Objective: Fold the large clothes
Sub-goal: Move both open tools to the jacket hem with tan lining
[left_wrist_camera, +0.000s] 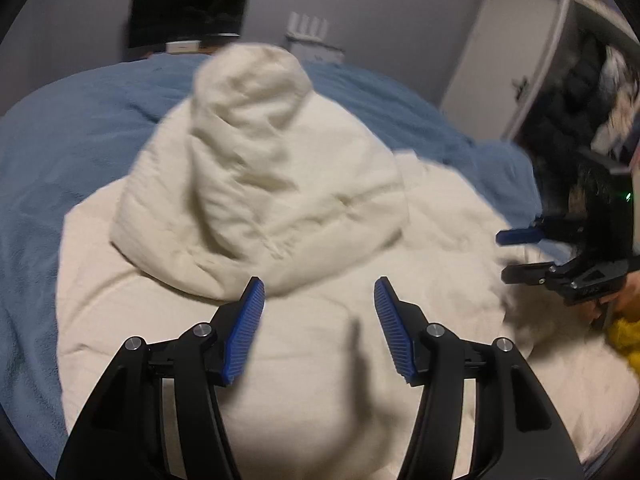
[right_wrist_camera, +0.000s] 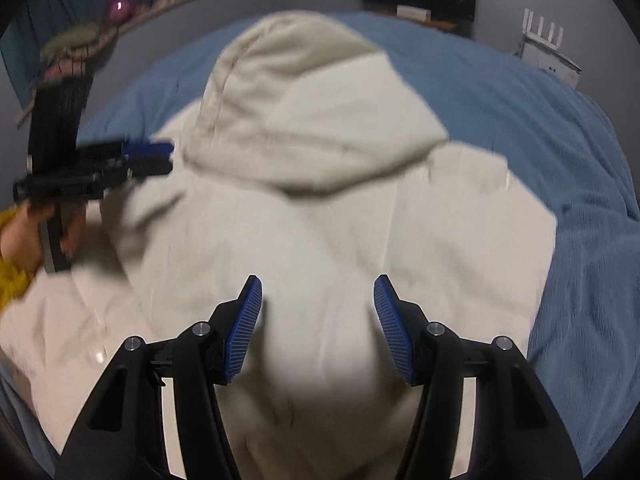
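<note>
The hoodie, cream-white, lies spread on the blue blanket covering the bed, hood pointing away from us toward the far wall. We hold the left gripper above the body of the garment, jaws spread wide with nothing between them. The right gripper hovers over the lower middle of the hoodie, equally parted and empty. From the left wrist view we see the right gripper out at the garment's right edge, its fingers apart. From the right wrist view the left gripper sits by the hoodie's left shoulder, blurred. Bare blanket rings the hood and the right side. Past the far edge of the bed stand a dark monitor and a white router.
</note>
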Demonstrator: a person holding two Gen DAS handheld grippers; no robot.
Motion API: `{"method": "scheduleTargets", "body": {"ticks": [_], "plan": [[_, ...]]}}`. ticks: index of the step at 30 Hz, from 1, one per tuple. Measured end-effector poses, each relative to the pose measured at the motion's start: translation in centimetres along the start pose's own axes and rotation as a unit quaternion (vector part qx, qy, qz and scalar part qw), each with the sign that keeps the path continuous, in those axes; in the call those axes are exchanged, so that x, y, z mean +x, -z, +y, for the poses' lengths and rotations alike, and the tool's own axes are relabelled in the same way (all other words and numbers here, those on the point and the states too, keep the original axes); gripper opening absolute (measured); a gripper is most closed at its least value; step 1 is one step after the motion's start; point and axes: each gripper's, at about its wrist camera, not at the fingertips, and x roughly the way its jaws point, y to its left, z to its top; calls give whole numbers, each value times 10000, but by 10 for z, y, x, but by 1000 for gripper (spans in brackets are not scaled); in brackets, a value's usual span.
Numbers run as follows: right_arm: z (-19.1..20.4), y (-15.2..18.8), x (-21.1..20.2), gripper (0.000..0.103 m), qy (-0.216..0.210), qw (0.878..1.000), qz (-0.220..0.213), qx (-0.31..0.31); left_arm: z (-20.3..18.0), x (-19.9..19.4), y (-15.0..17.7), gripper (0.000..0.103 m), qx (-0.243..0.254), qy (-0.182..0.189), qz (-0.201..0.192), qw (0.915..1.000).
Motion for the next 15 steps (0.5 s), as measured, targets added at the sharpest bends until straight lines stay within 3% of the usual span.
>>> {"method": "scheduleTargets", "body": {"ticks": [5, 15], "plan": [[-17, 23, 9, 55, 92, 9989, 119, 441, -11, 32, 12, 57, 337, -347, 544, 9973], [-36, 28, 14, 55, -237, 9956, -8, 912, -13, 57, 13, 63, 586, -599, 593, 9947]]}}
